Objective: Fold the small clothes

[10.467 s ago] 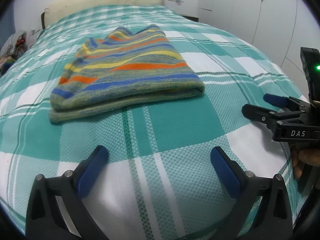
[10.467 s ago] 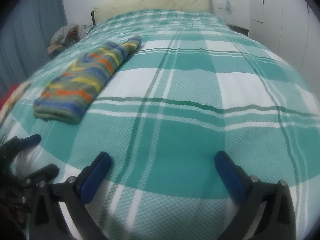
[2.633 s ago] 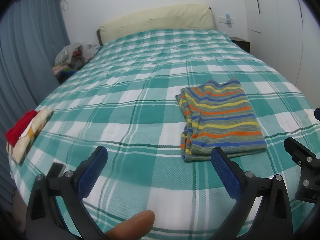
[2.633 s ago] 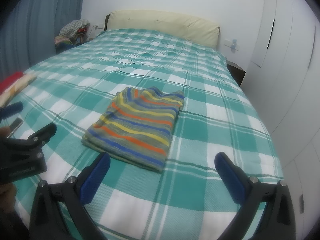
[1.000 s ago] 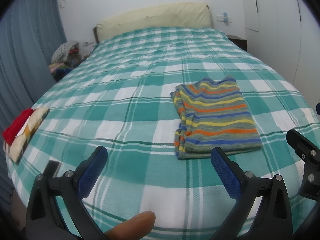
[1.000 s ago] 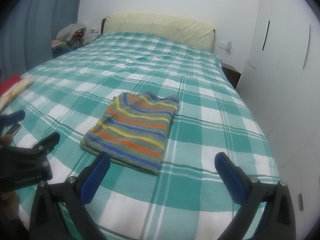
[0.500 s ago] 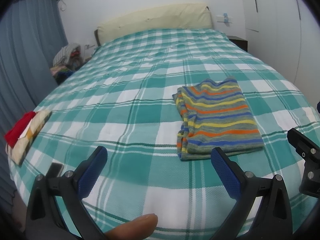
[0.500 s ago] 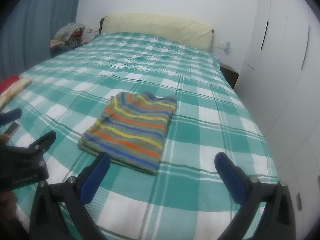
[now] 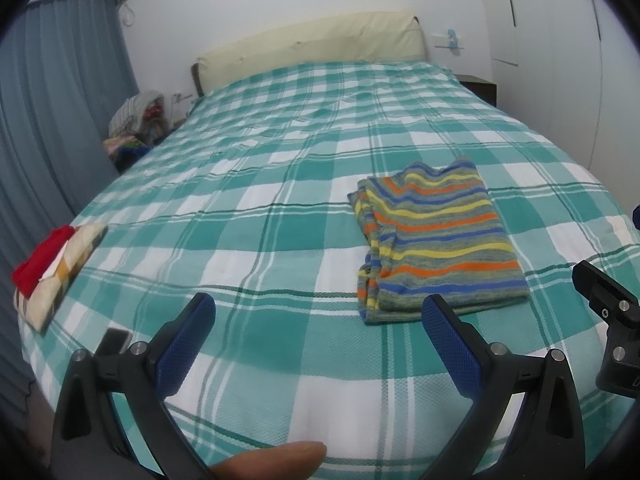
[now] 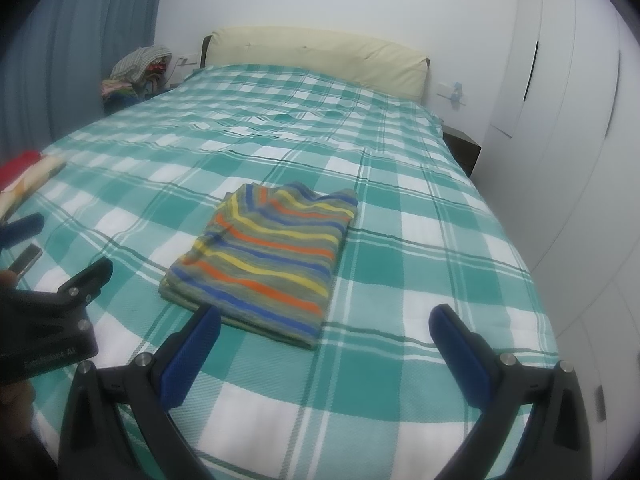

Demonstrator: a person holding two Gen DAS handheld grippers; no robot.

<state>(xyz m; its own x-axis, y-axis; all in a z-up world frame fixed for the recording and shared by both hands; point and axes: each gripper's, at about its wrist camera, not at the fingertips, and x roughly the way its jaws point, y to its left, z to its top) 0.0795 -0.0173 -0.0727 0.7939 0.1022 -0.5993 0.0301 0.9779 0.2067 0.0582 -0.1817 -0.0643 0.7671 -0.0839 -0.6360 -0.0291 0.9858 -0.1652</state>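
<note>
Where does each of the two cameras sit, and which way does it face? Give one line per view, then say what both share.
Left wrist: on the left gripper, near the bed's foot, facing the headboard; its open fingers and a fingertip show.
Right wrist: on the right gripper, further right, facing the same way; its open fingers show.
Shared: striped folded garment, checked bedspread, red-and-cream folded pile, and each view catches the other gripper.

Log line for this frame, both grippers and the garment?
left gripper: open, empty | right gripper: open, empty | striped garment: folded, flat on plaid bedspread, untouched
</note>
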